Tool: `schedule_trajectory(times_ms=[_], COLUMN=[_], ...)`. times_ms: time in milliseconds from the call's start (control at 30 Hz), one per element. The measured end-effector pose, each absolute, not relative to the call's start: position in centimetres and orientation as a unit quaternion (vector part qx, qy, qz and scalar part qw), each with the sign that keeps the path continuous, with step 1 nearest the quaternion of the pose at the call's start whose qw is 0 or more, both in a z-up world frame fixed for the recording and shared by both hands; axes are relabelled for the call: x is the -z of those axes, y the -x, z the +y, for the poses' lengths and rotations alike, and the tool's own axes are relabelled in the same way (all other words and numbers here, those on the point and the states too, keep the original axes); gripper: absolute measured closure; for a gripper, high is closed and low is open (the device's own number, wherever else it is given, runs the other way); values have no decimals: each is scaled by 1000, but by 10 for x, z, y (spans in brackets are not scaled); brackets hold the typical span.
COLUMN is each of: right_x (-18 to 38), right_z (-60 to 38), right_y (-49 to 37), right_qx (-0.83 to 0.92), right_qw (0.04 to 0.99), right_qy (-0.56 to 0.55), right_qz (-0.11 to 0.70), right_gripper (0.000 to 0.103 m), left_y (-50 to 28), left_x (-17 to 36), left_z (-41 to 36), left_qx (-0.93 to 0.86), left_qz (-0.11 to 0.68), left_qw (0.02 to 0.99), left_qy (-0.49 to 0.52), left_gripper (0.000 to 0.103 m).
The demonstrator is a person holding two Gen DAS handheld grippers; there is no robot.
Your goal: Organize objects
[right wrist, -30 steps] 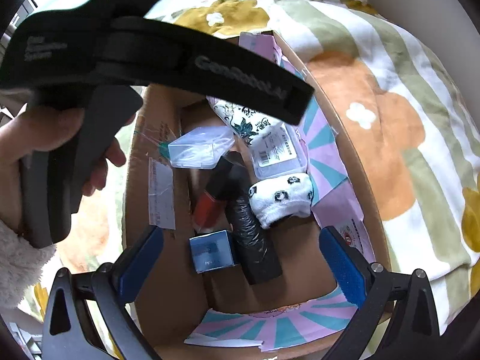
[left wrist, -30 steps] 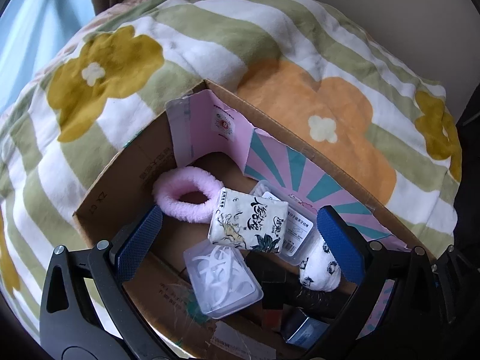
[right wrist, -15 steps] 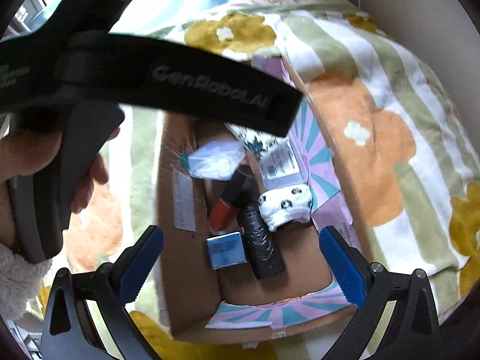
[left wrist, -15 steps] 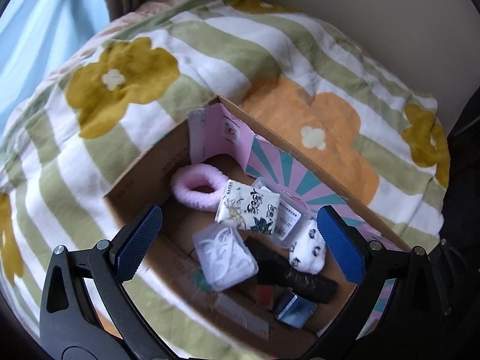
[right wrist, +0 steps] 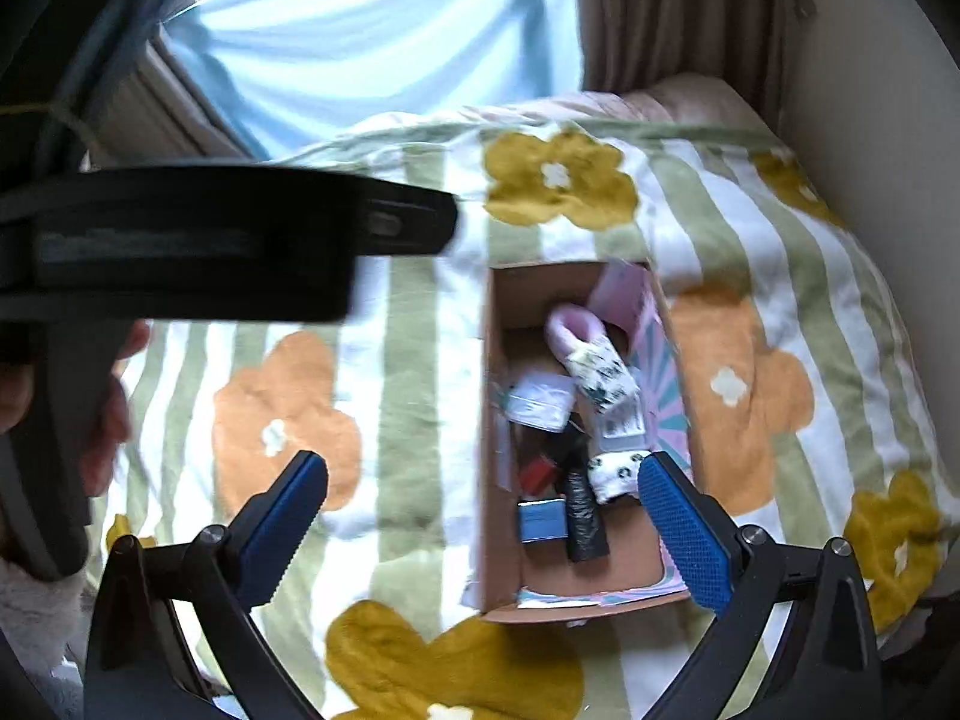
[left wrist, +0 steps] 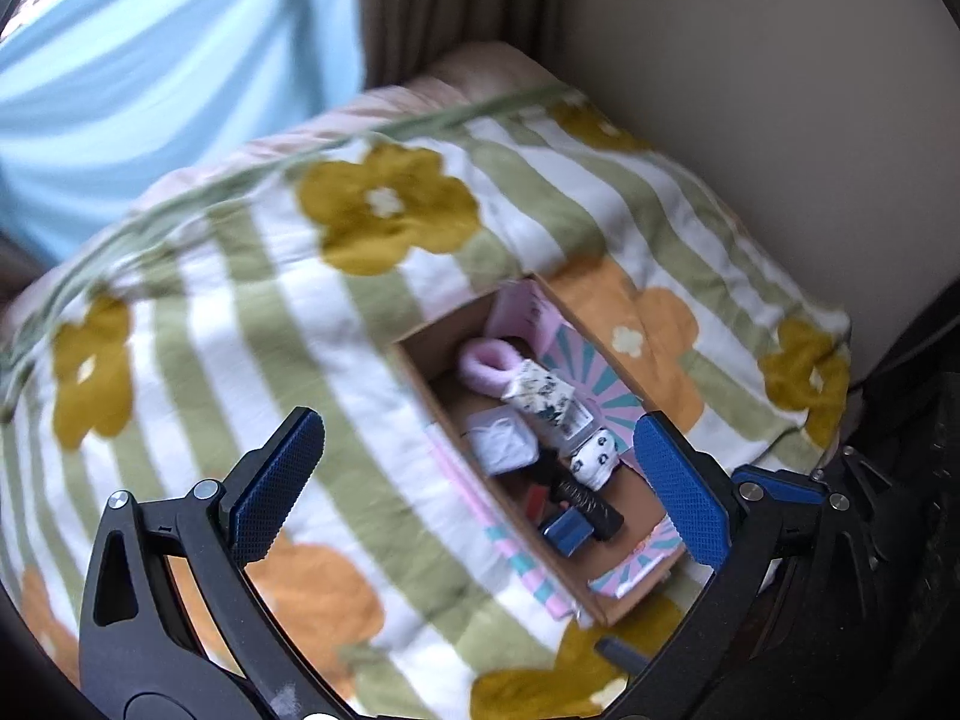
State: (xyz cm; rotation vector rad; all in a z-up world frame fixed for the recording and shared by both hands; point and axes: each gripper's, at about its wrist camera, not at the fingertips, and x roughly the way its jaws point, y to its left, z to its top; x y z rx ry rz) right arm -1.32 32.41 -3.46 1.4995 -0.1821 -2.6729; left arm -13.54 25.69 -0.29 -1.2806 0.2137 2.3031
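Note:
An open cardboard box (left wrist: 414,360) (right wrist: 493,396) lies on a flowered, green-striped blanket (left wrist: 228,312) (right wrist: 396,360). Inside it are a pink fluffy hair band (left wrist: 483,367) (right wrist: 567,333), a printed tissue pack (left wrist: 543,391) (right wrist: 603,369), a clear plastic case (left wrist: 501,441) (right wrist: 540,402), a spotted white sock (left wrist: 594,457) (right wrist: 618,471), a black roll (left wrist: 585,501) (right wrist: 583,519), a red item (right wrist: 537,474) and a small blue box (left wrist: 567,531) (right wrist: 543,522). My left gripper (left wrist: 480,474) and my right gripper (right wrist: 486,516) both hover high above the box, open and holding nothing.
A wall (left wrist: 750,90) runs along the bed's far side, with brown curtains (right wrist: 672,12) and a bright window (right wrist: 360,18) behind. In the right wrist view the other gripper's black body (right wrist: 180,252) and a hand (right wrist: 102,414) fill the left.
Both grippers have pulled well up and back from the box, which now looks much smaller. The things inside have not shifted.

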Motion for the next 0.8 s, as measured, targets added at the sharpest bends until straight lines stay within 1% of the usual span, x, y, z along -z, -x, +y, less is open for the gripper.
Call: schedule_trajectory(times_ms=[133,333,500,700,800], right_x=[16,-1,-10,-3,1], right_z=[299,269,248,231,230], right_y=[11,10,9,5,4], right_qx=[875,879,881,881,878], right_qw=[57,75,80,70,67], right_qy=[-479,-469,-464,-467,-472], right_qz=[-42,-50,-52,-35,-37], right_gripper=[0,0,0,0,0], left_y=[113,66,26,-3,-9], left_x=[-25,-44,-34,2,12], left_z=[203,119,62,23,13], left_qx=[-861,-884,-891,-888,-885], left_qz=[53,23,-3,-45,-50], left_qw=[203,133,81,38,29], left_qy=[463,447,446,456,463], left_gripper=[0,0,0,0,0])
